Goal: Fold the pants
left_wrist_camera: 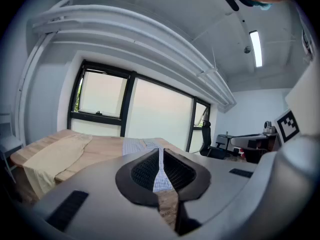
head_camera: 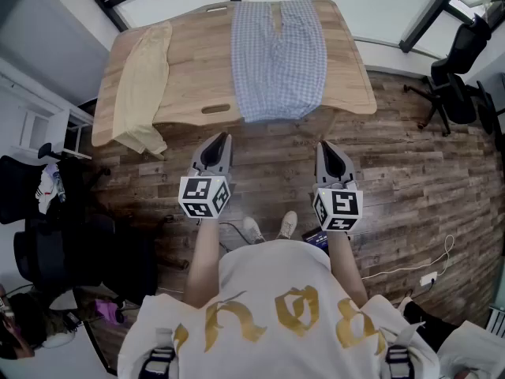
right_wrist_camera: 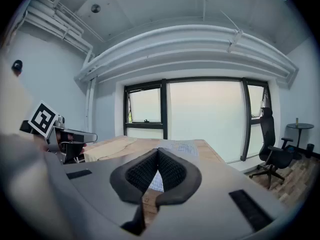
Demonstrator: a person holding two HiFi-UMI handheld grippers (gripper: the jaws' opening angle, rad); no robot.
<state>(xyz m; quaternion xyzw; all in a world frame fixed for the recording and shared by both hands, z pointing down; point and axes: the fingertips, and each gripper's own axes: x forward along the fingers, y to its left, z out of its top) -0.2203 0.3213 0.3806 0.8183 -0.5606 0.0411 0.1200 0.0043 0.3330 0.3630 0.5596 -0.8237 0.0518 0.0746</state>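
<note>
Where checked pants lie flat, rounded woodgrain table

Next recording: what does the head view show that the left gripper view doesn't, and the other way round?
Only the head view: the person's shoes on the plank floor, and the left gripper and right gripper hovering short of the table. Only the left gripper view: the ceiling with its strip light, and that gripper's jaws up close, shut on nothing. Both: the checked pants and a yellow garment lying on the table.
</note>
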